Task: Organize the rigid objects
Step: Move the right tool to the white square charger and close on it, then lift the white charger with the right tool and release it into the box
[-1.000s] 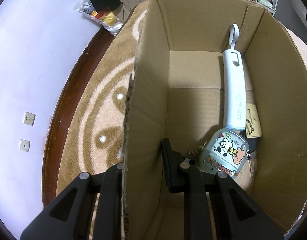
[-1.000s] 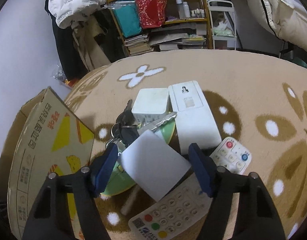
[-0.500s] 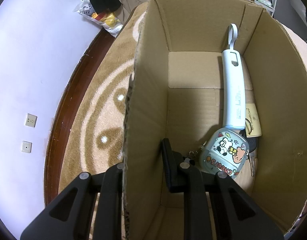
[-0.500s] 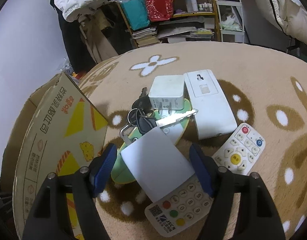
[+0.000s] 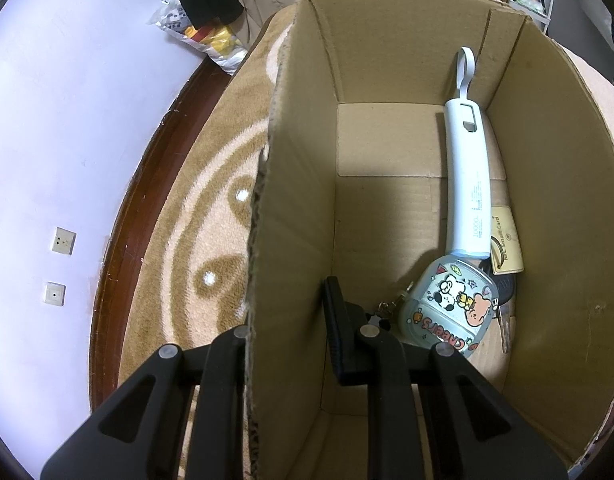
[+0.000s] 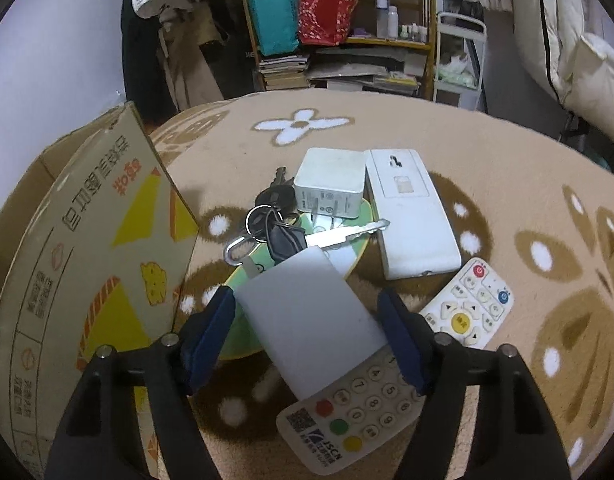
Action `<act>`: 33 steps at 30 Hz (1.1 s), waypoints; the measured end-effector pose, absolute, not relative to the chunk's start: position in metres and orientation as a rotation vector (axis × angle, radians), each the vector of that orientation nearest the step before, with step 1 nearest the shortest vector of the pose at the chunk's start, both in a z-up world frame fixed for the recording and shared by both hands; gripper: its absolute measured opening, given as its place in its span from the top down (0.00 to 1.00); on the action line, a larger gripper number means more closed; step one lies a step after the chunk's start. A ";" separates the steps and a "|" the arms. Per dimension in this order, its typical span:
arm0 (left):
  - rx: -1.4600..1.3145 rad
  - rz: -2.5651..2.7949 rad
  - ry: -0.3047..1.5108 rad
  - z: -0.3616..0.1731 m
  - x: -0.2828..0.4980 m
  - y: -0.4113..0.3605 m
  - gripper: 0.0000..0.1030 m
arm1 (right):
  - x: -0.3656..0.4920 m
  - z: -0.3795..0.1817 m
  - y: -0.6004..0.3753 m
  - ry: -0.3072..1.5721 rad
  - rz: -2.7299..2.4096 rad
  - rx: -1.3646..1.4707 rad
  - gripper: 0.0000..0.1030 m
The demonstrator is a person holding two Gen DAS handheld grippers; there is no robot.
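The right gripper (image 6: 307, 332) holds a white rectangular block (image 6: 311, 320) between its blue pads, one corner pressed against each pad, so the block's long axis runs diagonally across the grip, from far left to near right. The cardboard box (image 6: 87, 264) that seems meant to receive it stands just to the left of this gripper, its printed wall facing it and its open top higher than the block, so the coming move likely calls for a lift and a swing leftward over that wall. The left gripper (image 5: 291, 320) is clamped on the box's left wall (image 5: 291, 200), one finger outside and one inside, apparently steadying it. Inside, ahead and to the right of that inner finger, lie one long white power bank (image 5: 469, 184) pointing away along the right wall, one cartoon-printed case (image 5: 447, 320), one tan card (image 5: 507, 244) and some keys beneath. Beyond the right gripper on the rug (image 6: 527, 184) remain one white charger cube (image 6: 331, 184), one key bunch (image 6: 279, 224), one green disc (image 6: 347, 240), one flat white device (image 6: 411, 216) and two remotes, one (image 6: 471, 304) to the right, the other (image 6: 347, 420) directly below the block.
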State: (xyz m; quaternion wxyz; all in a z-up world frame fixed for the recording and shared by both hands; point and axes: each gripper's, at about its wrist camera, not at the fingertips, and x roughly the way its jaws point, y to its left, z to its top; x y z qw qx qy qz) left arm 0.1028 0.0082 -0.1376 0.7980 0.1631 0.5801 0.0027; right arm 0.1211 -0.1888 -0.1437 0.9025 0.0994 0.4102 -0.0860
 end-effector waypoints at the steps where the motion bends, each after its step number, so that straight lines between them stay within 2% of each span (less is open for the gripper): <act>1: 0.352 0.007 1.245 -0.137 0.103 0.008 0.82 | 0.120 -0.140 -0.187 0.835 -0.185 0.187 0.34; 3: 0.350 0.009 1.246 -0.137 0.102 0.007 0.82 | 0.117 -0.133 -0.185 0.809 -0.214 0.170 0.44; 4: 0.349 0.008 1.246 -0.137 0.102 0.007 0.82 | 0.116 -0.129 -0.185 0.794 -0.209 0.178 0.58; 5: 0.353 0.010 1.245 -0.137 0.102 0.006 0.82 | 0.113 -0.123 -0.186 0.765 -0.184 0.202 1.00; 8: 0.361 0.012 1.242 -0.137 0.101 0.005 0.82 | 0.112 -0.112 -0.191 0.764 -0.197 0.255 0.99; 14: 0.368 0.017 1.241 -0.138 0.101 0.001 0.82 | 0.108 -0.126 -0.209 0.785 -0.140 0.374 0.98; 16: 0.368 0.017 1.242 -0.138 0.101 0.000 0.82 | 0.108 -0.127 -0.214 0.782 -0.135 0.400 0.94; 19: 0.368 0.018 1.242 -0.138 0.101 0.000 0.81 | 0.108 -0.129 -0.215 0.773 -0.142 0.407 0.74; 20: 0.368 0.018 1.242 -0.138 0.101 0.000 0.81 | 0.107 -0.128 -0.216 0.766 -0.146 0.403 0.63; 24: 0.365 0.017 1.242 -0.138 0.101 0.001 0.81 | 0.109 -0.127 -0.219 0.758 -0.165 0.396 0.47; 26: 0.366 0.017 1.242 -0.138 0.100 0.000 0.81 | 0.111 -0.128 -0.220 0.762 -0.172 0.384 0.41; 30: 0.365 0.017 1.242 -0.138 0.101 0.001 0.81 | 0.117 -0.135 -0.223 0.792 -0.176 0.384 0.35; 33: 0.362 0.017 1.244 -0.138 0.101 0.001 0.81 | 0.120 -0.145 -0.224 0.821 -0.181 0.393 0.35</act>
